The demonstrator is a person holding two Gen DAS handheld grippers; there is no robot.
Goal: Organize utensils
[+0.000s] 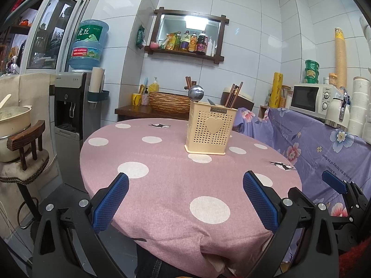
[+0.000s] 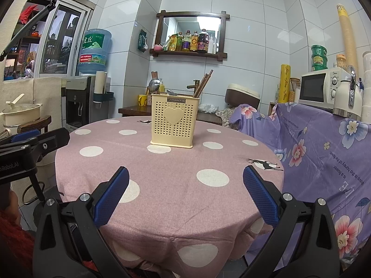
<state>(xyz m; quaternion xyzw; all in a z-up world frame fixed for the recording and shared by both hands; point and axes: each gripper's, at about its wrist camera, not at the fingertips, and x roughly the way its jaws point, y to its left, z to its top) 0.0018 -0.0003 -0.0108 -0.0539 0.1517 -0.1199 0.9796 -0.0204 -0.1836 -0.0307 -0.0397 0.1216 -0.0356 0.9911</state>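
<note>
A cream perforated utensil holder (image 1: 209, 129) (image 2: 173, 120) with a heart on its front stands on the round table's pink polka-dot cloth (image 1: 167, 185) (image 2: 162, 162). Brown chopsticks (image 1: 234, 93) (image 2: 204, 83) and a metal spoon (image 1: 196, 92) (image 2: 155, 85) stick up out of it. My left gripper (image 1: 185, 178) is open near the table's front edge, well short of the holder, with nothing between its blue pads. My right gripper (image 2: 185, 173) is likewise open and holds nothing. The right gripper's fingers (image 1: 334, 181) show at the right in the left wrist view.
A purple floral cloth (image 2: 324, 153) covers a counter to the right with a microwave (image 2: 322, 88) and kettle (image 2: 347, 99). Behind the table are a low shelf with a woven basket (image 1: 169, 102), a water dispenser (image 1: 74, 106) at left, and a stool with a pot (image 1: 14, 125).
</note>
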